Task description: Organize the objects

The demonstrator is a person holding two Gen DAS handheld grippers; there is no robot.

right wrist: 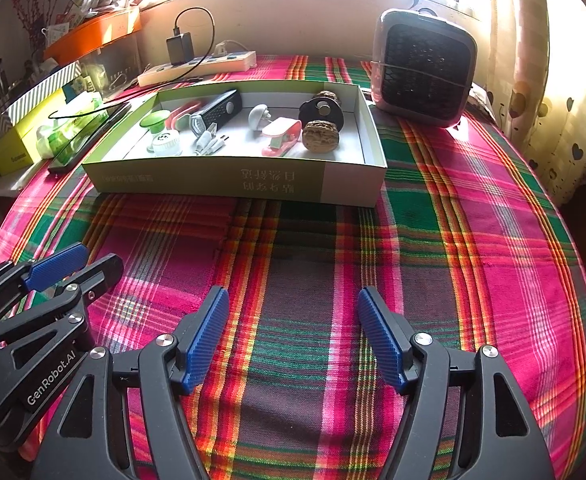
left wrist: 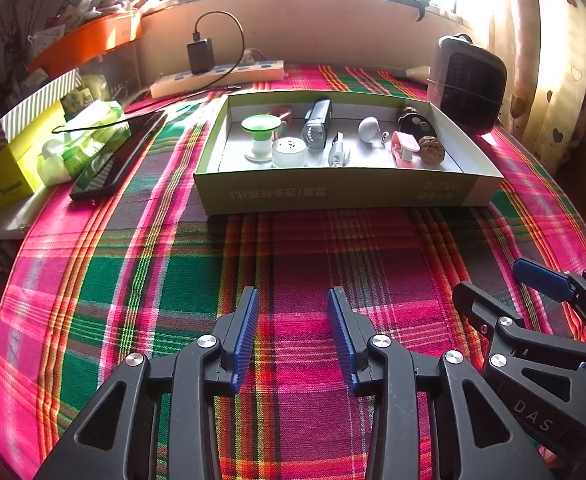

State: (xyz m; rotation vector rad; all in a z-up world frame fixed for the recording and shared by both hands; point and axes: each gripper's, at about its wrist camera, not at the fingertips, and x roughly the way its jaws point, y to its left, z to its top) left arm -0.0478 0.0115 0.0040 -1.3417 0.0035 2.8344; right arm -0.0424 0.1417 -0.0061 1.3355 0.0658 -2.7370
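Both wrist views: fingers (left wrist: 249, 332) apart, empty.

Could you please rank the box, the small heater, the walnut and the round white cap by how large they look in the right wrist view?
1. box
2. small heater
3. walnut and round white cap: they look alike, and the cap is partly hidden by the box wall, so no ranking between them.

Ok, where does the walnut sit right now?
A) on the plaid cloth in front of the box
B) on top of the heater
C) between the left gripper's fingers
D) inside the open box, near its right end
D: the walnut lies inside the box by the pink clip; both the left gripper and the right gripper are open and empty.
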